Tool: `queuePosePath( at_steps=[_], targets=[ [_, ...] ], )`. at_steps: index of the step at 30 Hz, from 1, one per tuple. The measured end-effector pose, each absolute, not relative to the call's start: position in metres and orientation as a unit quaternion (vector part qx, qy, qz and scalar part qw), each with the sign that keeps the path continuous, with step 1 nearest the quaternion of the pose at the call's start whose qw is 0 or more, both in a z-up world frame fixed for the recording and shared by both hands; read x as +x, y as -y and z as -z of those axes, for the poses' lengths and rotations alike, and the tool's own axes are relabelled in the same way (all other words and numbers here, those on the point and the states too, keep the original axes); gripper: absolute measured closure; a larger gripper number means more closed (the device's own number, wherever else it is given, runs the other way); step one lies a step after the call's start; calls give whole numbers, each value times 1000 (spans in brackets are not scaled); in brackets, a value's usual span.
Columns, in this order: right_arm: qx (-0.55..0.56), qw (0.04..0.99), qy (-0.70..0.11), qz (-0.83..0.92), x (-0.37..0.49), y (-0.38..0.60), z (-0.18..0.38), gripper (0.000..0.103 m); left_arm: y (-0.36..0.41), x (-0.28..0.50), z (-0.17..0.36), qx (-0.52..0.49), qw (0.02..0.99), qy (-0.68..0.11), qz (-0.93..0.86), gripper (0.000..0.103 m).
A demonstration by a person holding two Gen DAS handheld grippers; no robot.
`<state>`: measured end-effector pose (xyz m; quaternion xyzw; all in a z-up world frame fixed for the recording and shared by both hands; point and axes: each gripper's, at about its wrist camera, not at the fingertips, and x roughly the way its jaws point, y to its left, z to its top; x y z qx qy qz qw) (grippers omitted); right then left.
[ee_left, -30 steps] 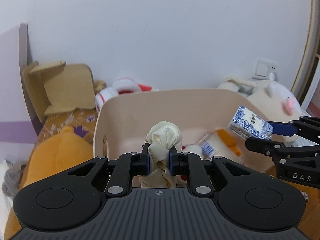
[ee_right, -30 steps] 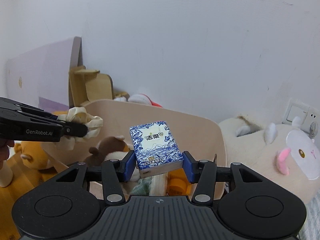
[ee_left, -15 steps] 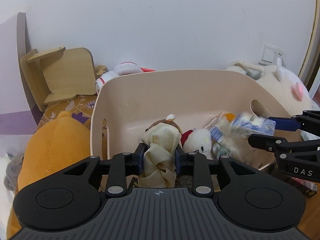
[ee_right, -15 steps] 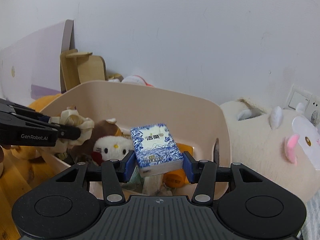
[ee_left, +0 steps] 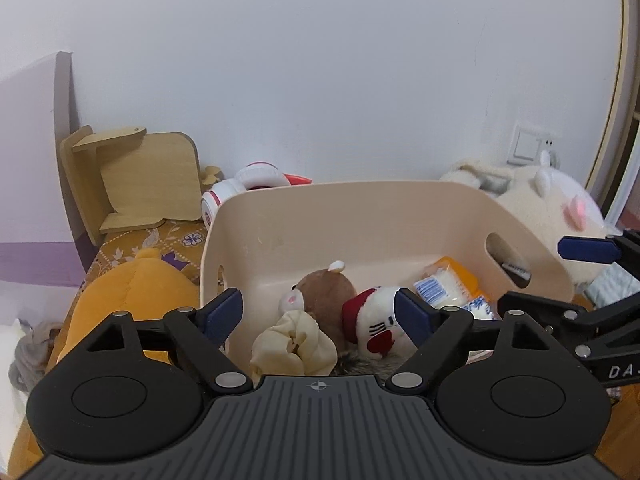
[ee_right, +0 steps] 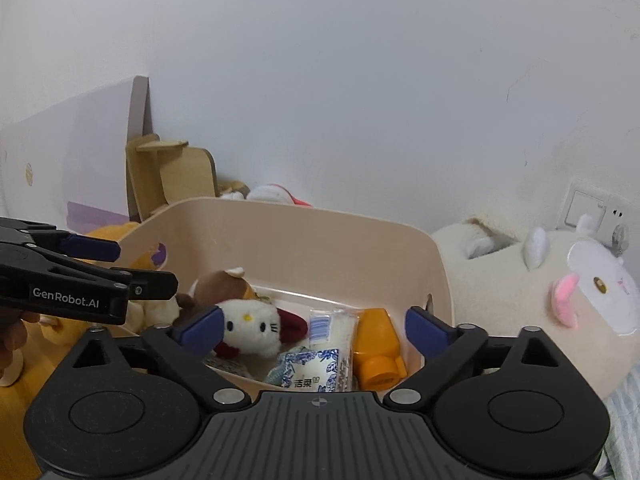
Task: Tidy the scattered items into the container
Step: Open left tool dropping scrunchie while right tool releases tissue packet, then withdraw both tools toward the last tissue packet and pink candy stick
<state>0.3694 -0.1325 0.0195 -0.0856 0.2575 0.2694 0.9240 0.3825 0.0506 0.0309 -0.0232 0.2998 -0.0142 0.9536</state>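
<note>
The beige plastic bin (ee_left: 360, 212) (ee_right: 320, 236) stands in front of both grippers. My left gripper (ee_left: 318, 312) is open above its near left part; the cream cloth bundle (ee_left: 294, 346) lies in the bin just below it. My right gripper (ee_right: 314, 328) is open above the bin's near right part; the blue-and-white tissue pack (ee_right: 312, 372) lies in the bin below it. Also in the bin are a brown bear plush (ee_left: 324, 300), a white cat plush (ee_right: 252, 326), an orange bottle (ee_right: 376, 344) and a clear wrapped pack (ee_right: 328, 324).
A large orange plush (ee_left: 128, 300) lies left of the bin. A big cream plush (ee_right: 560, 288) lies to its right under a wall socket (ee_right: 588, 210). A wooden stand (ee_left: 140, 180) and white-and-red headphones (ee_left: 248, 184) sit behind, against the wall.
Both grippers opened over the bin. The cloth bundle dropped from the left gripper and the tissue pack from the right; both now lie inside the bin.
</note>
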Motion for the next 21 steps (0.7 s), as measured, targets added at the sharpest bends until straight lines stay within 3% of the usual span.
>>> queuePosePath(
  at_steps=[21],
  targets=[
    [-64,941,-222,-247,305,187,-38,0,-35,292,-43,0,966,-256,36,18]
  ],
)
